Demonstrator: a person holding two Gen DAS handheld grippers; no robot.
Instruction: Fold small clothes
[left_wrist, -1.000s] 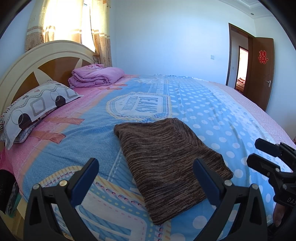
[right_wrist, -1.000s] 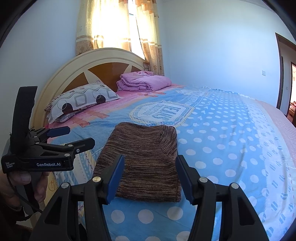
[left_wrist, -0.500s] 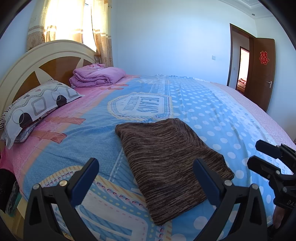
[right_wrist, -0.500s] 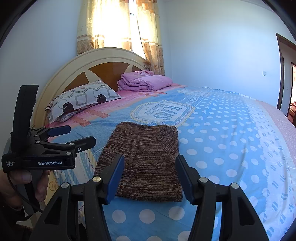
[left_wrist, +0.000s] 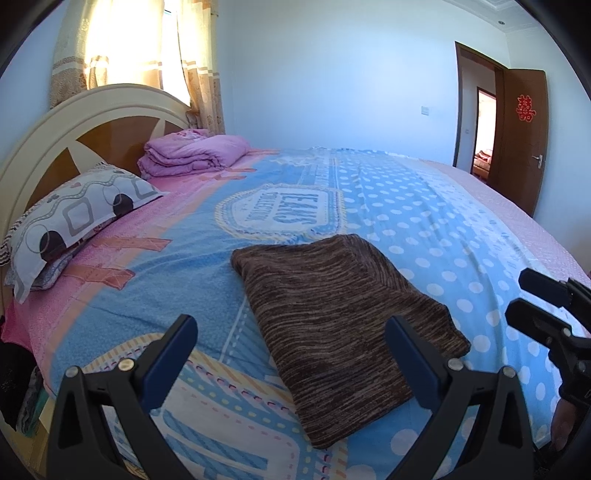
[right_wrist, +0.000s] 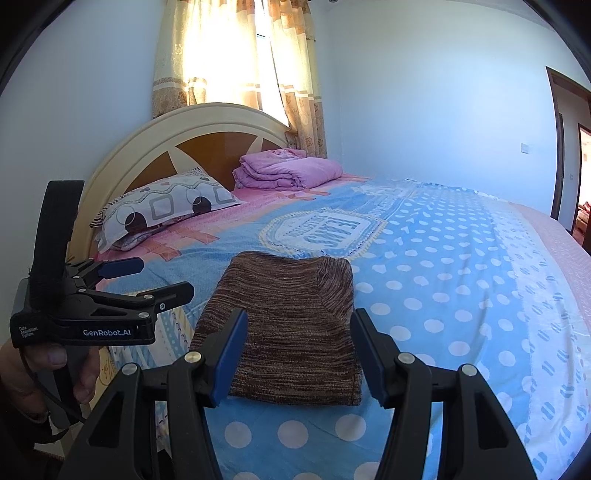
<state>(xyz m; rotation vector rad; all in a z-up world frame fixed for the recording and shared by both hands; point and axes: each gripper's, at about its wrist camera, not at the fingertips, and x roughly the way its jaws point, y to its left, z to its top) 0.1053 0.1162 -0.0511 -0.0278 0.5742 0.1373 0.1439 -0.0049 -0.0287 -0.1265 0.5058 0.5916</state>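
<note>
A brown knit garment lies folded into a neat rectangle on the blue patterned bedspread; it also shows in the right wrist view. My left gripper is open and empty, held above the garment's near left edge. My right gripper is open and empty, held just before the garment's near edge. The left gripper also shows from the side in the right wrist view, and the right gripper shows in the left wrist view.
A patterned pillow and a folded purple quilt lie by the headboard. A curtained window is behind it. An open brown door is at the far right. The bed's near edge runs under the grippers.
Both grippers have risen and tilted slightly; the garment sits a little lower in both views. The garment itself has not moved and both grippers stay open.
</note>
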